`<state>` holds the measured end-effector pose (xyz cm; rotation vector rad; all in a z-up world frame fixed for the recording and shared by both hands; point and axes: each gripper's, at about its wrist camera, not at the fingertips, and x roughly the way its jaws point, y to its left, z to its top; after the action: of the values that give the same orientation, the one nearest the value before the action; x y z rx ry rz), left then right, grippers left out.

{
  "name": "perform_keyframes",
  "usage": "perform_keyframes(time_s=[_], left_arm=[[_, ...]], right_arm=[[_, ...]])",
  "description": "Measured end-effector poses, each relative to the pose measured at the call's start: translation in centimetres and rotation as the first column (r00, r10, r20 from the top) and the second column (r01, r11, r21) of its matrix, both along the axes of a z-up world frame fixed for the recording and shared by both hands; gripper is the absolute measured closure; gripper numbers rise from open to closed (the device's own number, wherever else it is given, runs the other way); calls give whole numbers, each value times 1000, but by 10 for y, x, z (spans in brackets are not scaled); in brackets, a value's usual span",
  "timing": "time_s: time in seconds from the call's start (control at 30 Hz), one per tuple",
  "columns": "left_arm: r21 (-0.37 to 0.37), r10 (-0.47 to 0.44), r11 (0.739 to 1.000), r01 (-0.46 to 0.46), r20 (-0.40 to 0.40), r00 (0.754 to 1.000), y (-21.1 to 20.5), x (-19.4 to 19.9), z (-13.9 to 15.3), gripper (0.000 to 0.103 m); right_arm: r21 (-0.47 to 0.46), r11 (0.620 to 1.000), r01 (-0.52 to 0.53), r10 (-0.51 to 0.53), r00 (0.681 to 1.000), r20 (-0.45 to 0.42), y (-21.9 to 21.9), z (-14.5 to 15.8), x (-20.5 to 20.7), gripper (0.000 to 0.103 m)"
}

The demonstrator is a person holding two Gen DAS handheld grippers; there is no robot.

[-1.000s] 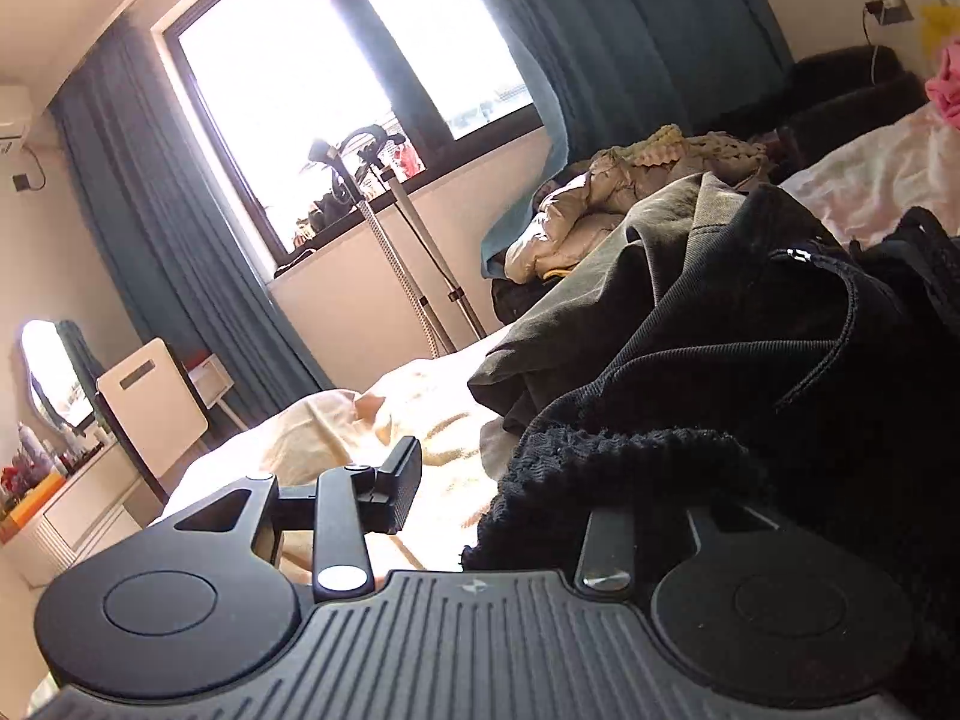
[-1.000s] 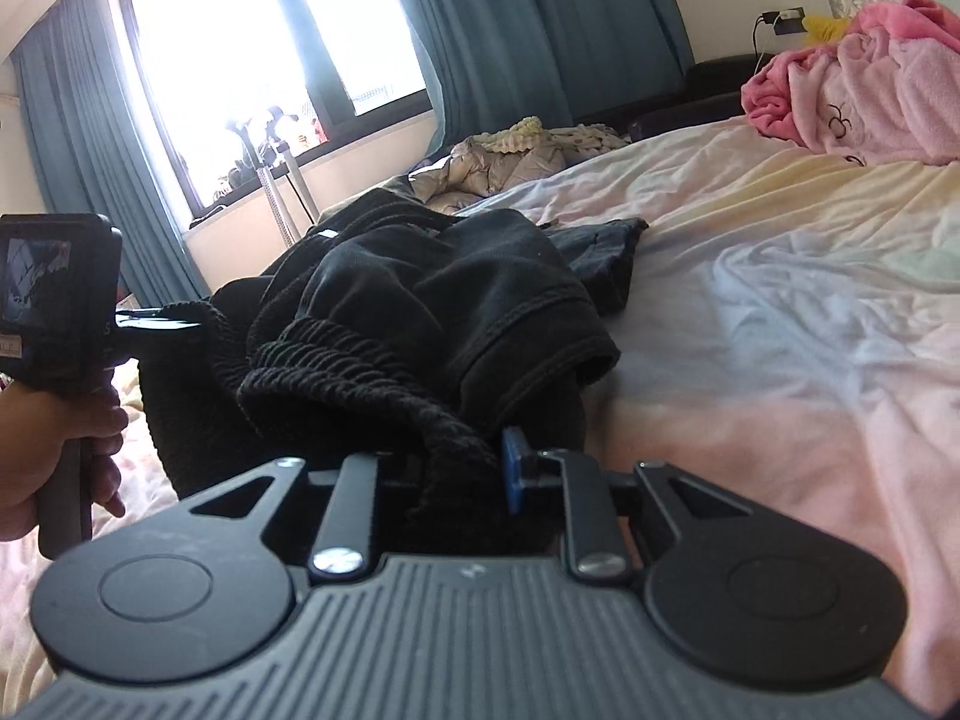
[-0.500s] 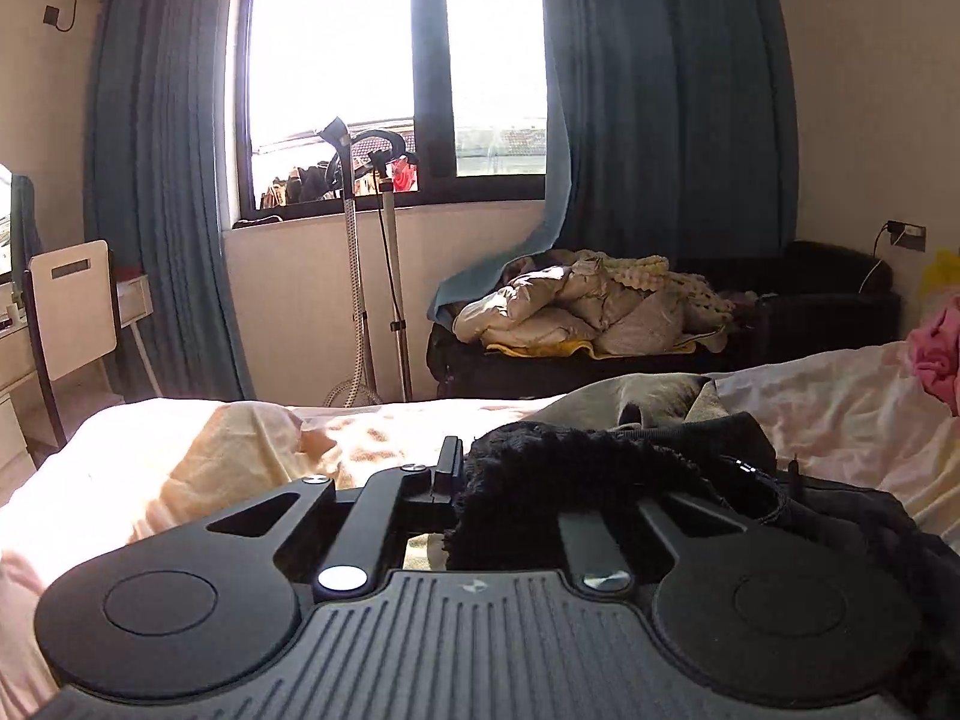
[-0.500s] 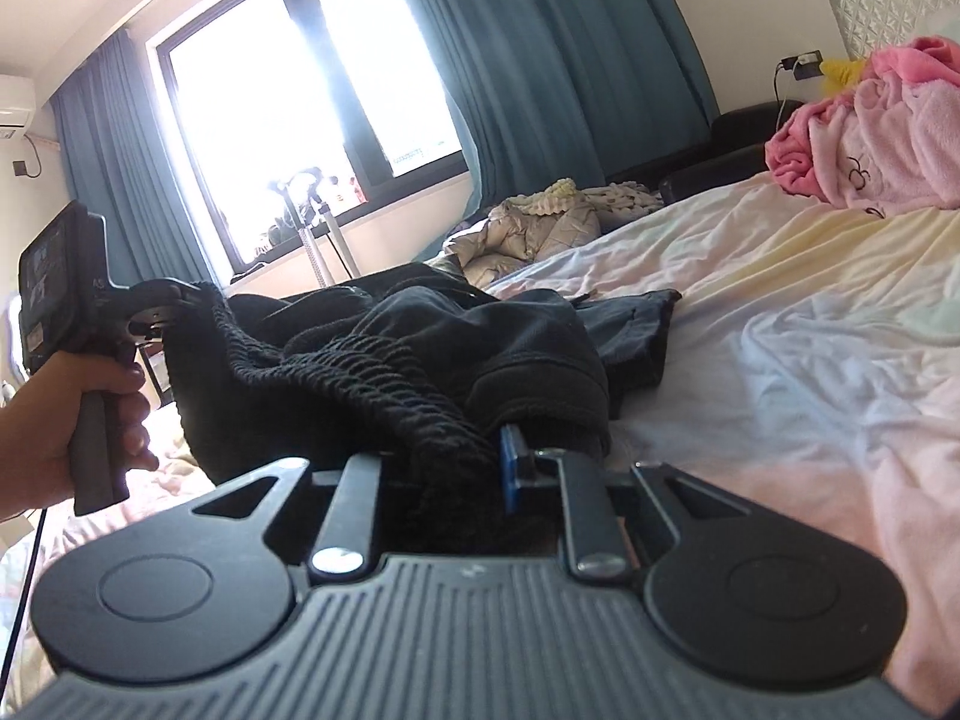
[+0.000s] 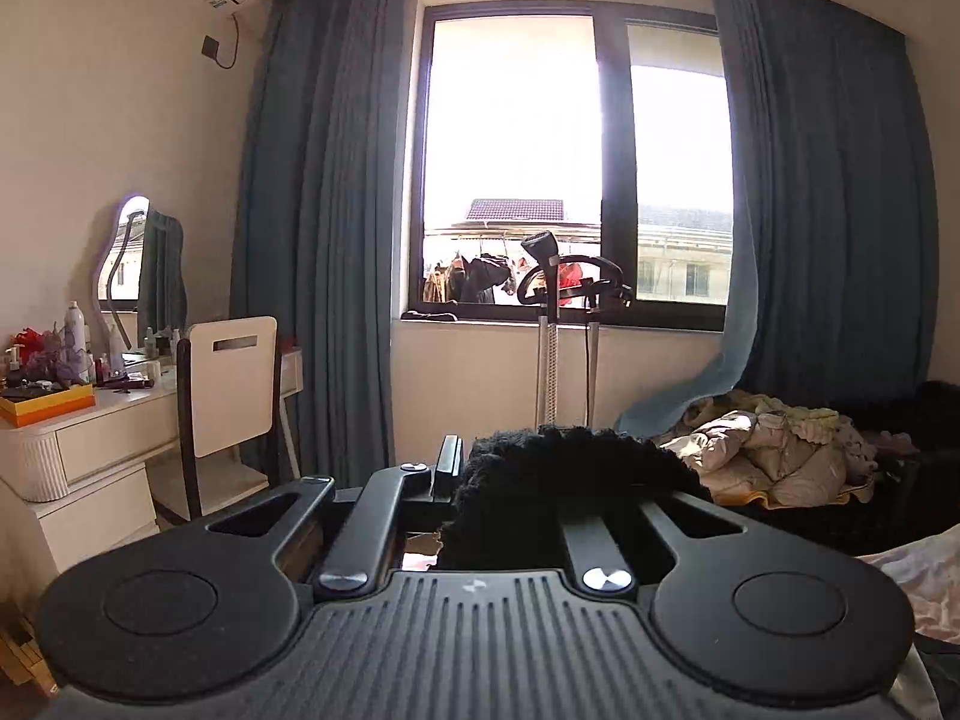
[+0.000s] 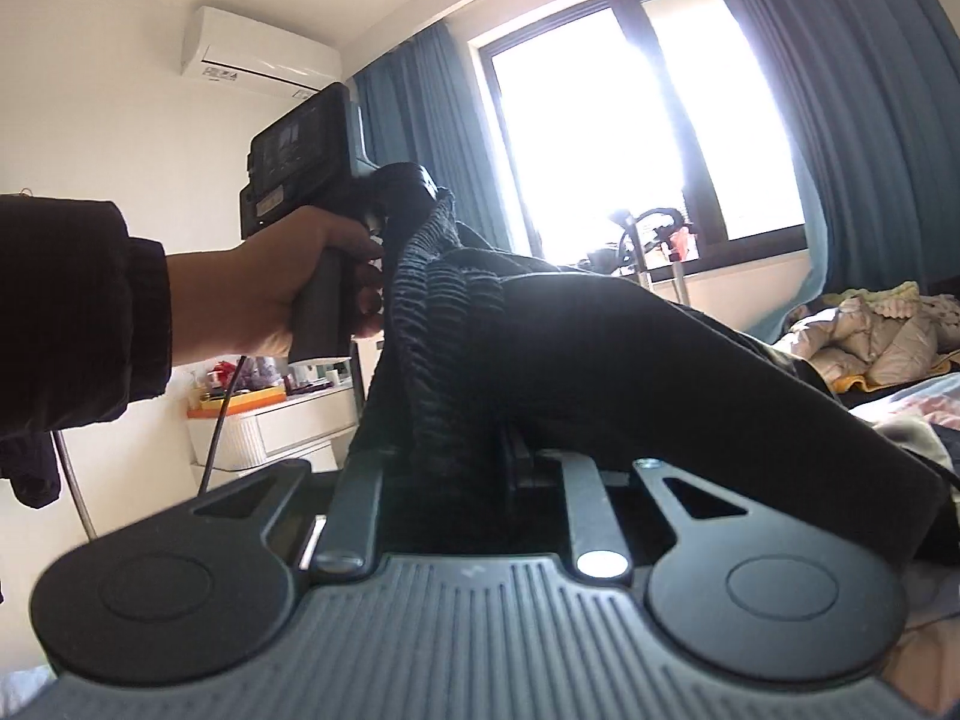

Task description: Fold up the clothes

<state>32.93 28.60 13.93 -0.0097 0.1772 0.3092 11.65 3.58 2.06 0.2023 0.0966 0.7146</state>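
A black garment with a ribbed elastic waistband (image 6: pixel 456 324) hangs stretched between both grippers, lifted well above the bed. My right gripper (image 6: pixel 480 468) is shut on one part of the waistband, whose cloth fills the space between its fingers. The left gripper (image 6: pixel 414 192), held by a person's hand (image 6: pixel 288 294), pinches the other end of the waistband up at the left of the right wrist view. In the left wrist view my left gripper (image 5: pixel 510 480) is shut on a bunch of the black ribbed fabric (image 5: pixel 570 468) that hides its right finger.
A window with blue curtains (image 5: pixel 318 228) fills the far wall, with a garment steamer stand (image 5: pixel 552 324) before it. A white desk and chair (image 5: pixel 228 384) stand at the left. A heap of clothes lies on a dark couch (image 5: pixel 780 456). The bed's edge (image 5: pixel 924 570) shows at lower right.
Both grippers have risen with the black garment, lifting its waistband off the bed. The views tilted up from the bedding to the window and wall.
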Motion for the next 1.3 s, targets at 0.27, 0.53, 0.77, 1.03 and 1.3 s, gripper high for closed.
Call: perform_keyframes(time_s=[0.27,0.53,0.77,1.03,1.3], left_arm=[[-107,159,974,-197,-289,944,120,57,-142,91],[-247,130,941,-232,-370,920,146,54,-157,70],[-174,136,960,-220,-396,908,127,-15,-116,25],[-160,8,985,-56,-284,959,28,-124,-84,20],[-203,-212,965,164,-242,947,-114,-190,-103,19]], right_arm=[[-172,967,-186,154,971,-181,112,-82,56,83],[-196,963,-187,144,966,-213,119,-80,57,73],[-220,954,-205,160,965,-206,89,-54,26,23],[-287,954,-84,55,993,-107,-10,-12,-39,22],[-271,959,80,-100,993,-62,-137,10,-95,18]])
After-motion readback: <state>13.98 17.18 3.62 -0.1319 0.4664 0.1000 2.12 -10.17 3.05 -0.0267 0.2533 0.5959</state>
